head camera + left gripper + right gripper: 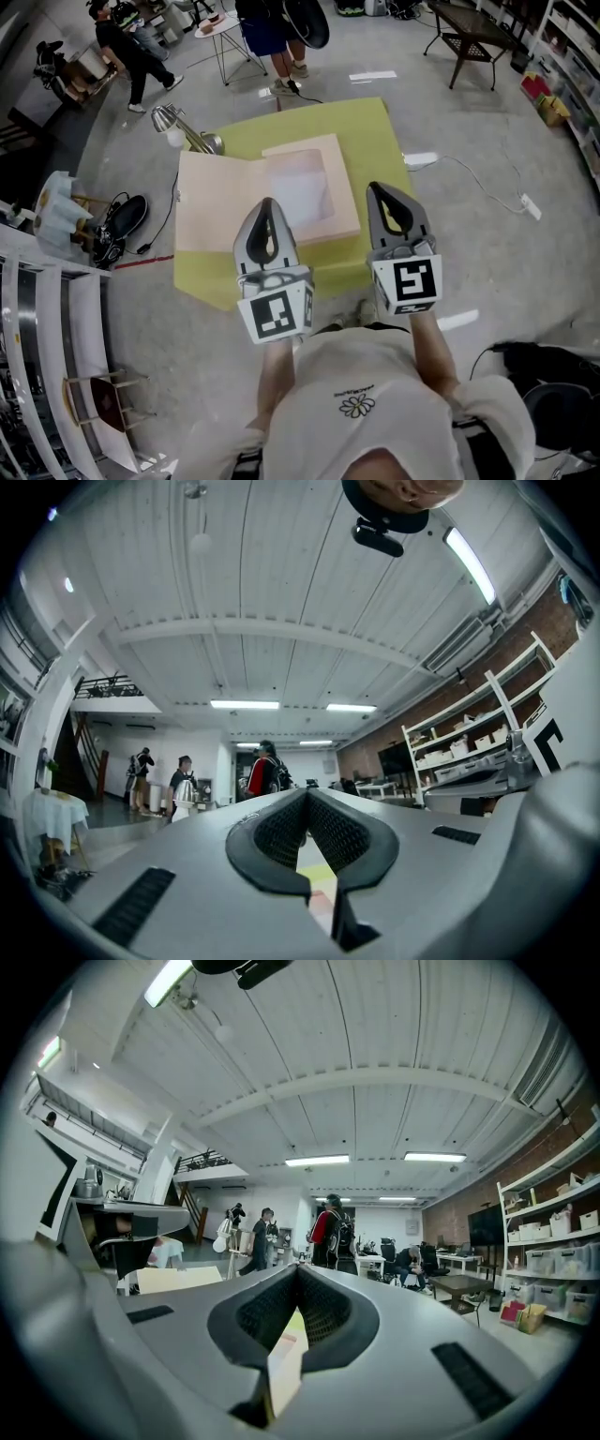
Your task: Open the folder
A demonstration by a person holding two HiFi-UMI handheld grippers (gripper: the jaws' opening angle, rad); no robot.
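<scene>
Only the head view shows the folder (225, 202) whole. It lies open, face up on the yellow table (375, 127), long axis left to right. The gripper views catch slivers of it. The left gripper (267, 201) overlaps its near half. The right gripper (374, 186) is just off its right edge. Both are closed and empty.

The folder (234, 202) is pale peach-pink and the table (361, 127) yellow-green. The left gripper (267, 204) and right gripper (380, 189) are grey with black, finely dimpled pads (281, 834); their cubes (277, 317) show black-and-white square markers. The floor (469, 187) is grey
</scene>
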